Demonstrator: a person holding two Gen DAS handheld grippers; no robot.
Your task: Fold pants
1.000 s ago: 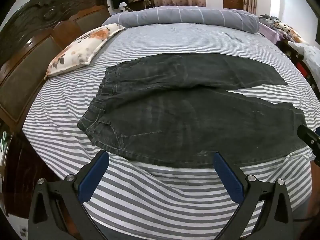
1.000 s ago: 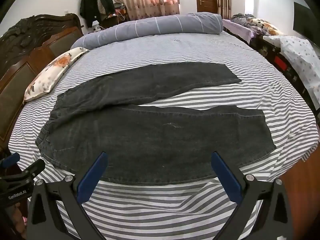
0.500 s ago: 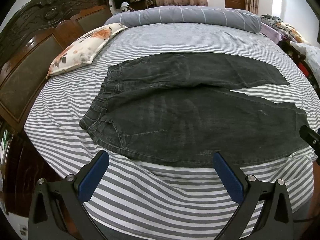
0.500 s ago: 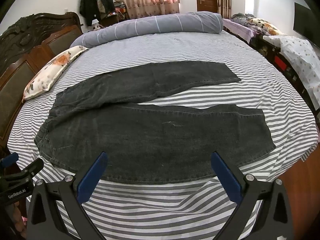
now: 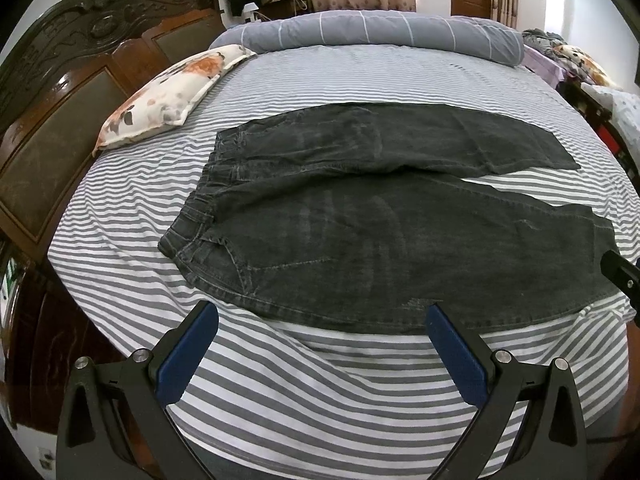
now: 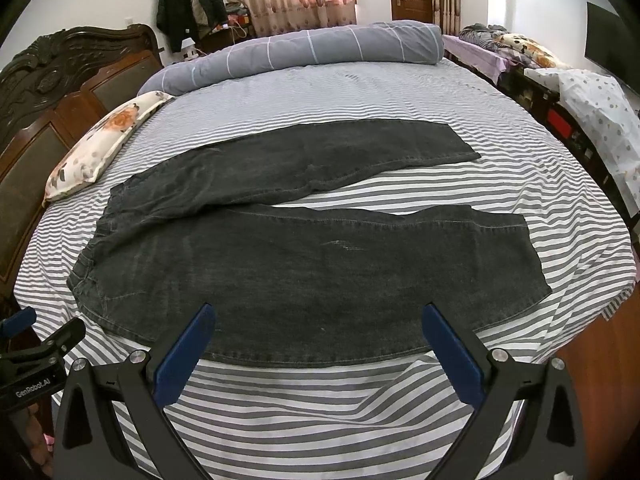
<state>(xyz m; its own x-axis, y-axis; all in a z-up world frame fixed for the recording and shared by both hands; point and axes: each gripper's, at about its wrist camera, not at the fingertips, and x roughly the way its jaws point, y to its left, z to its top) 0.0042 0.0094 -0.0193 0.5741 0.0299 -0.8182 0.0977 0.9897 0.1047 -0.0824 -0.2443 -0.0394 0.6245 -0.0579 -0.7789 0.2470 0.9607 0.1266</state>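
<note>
Dark grey jeans [image 5: 380,240] lie spread flat on the striped bed [image 5: 320,380], waistband to the left, legs to the right and slightly apart. They also show in the right wrist view [image 6: 300,272]. My left gripper [image 5: 320,320] is open and empty, above the sheet just short of the near leg's edge, toward the waist end. My right gripper [image 6: 318,320] is open and empty, over the near leg's front edge. The left gripper's body shows at the lower left of the right wrist view [image 6: 36,352].
A floral pillow [image 5: 168,96] lies at the left by the dark wooden headboard [image 5: 60,100]. A rolled grey duvet [image 5: 380,34] lies along the far side. The bed's right edge [image 6: 616,300] drops to the floor; cluttered furniture [image 6: 580,92] stands beyond.
Both grippers have crept slightly toward the jeans; the jeans have not moved. Both stay open.
</note>
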